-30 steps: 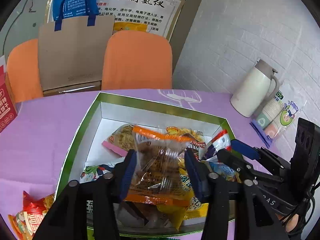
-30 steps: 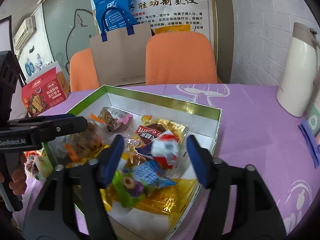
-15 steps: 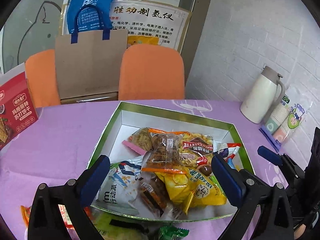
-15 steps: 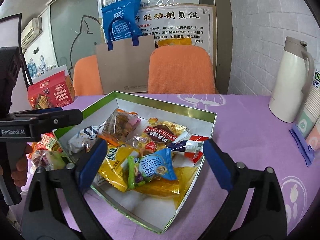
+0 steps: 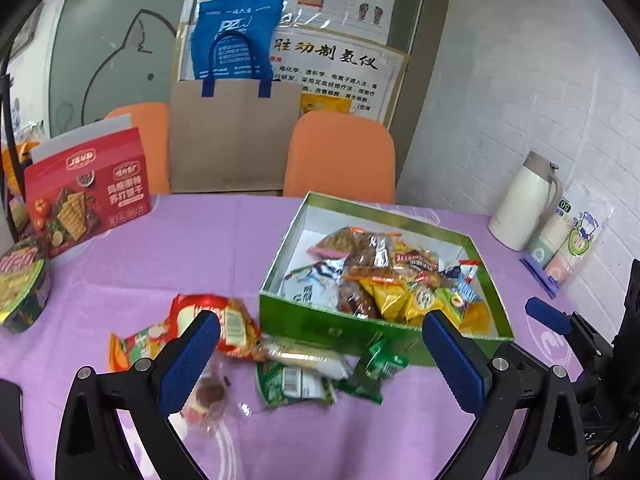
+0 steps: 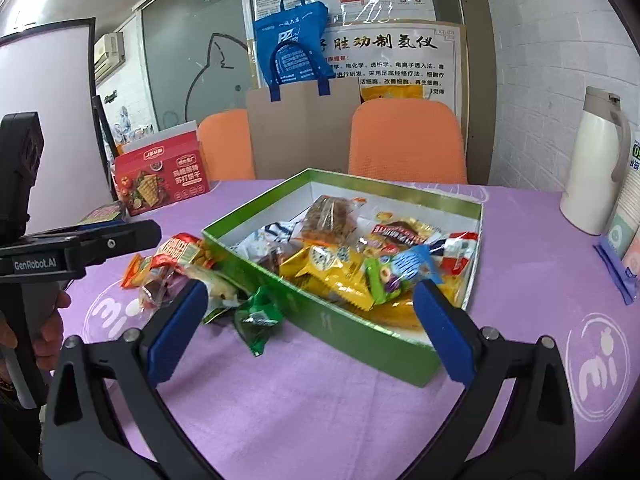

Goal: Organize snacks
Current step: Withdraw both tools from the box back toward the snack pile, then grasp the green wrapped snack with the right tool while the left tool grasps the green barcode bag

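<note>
Both grippers tilt downward over the purple table's near edge: the left gripper [image 5: 320, 356] spread wide and empty, the right gripper [image 6: 310, 326] empty, its jaws opening. One green box [image 6: 320, 320] holds snack packets; two orange chairs [image 6: 406, 142] stand behind.

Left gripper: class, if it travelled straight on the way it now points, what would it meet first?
Probably the loose green packet on the purple tablecloth, just short of the green box; the left gripper is open and empty, depth uncertain.

Both handheld grippers had matte black plastic arms fastened with silver round-head screws, each finger tipped with a blue textured pad. The left gripper [image 6: 80, 242] carried white "GenRobot.AI" lettering on its side. Black cabling trailed beside the right gripper [image 5: 548, 320].
</note>
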`<state>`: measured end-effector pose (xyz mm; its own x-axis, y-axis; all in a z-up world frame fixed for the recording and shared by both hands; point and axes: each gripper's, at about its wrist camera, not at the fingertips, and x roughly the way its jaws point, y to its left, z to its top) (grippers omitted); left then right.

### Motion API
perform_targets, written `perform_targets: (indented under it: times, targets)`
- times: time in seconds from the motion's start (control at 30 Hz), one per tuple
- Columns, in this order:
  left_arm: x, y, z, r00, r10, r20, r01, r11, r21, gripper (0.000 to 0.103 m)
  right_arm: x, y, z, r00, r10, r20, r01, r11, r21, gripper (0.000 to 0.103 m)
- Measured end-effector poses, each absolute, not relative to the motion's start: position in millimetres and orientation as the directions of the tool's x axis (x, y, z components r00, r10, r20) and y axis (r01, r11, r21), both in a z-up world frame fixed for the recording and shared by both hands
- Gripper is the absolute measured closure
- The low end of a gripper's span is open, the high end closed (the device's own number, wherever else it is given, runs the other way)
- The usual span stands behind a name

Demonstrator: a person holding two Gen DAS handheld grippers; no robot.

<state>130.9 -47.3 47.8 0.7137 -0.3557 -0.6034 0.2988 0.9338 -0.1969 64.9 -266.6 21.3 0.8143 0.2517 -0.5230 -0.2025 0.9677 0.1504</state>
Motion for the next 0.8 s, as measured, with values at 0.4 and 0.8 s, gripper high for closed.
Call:
perform_targets:
  times: [0.4,0.8]
  targets:
    - [90,11,-14,0.649,-0.348,-0.677,0.197,0.936,-0.292,0.0,82,-229,-34,0.686,0.331,-0.648,-0.175,0.94,0.294,0.01]
    - [85,32,-16,0.644,-0.407,-0.647,0.235,0.911,-0.338,0.001,121,-212,-44,0.669,0.33,-0.666,-0.09,0.926,0.368,0.034]
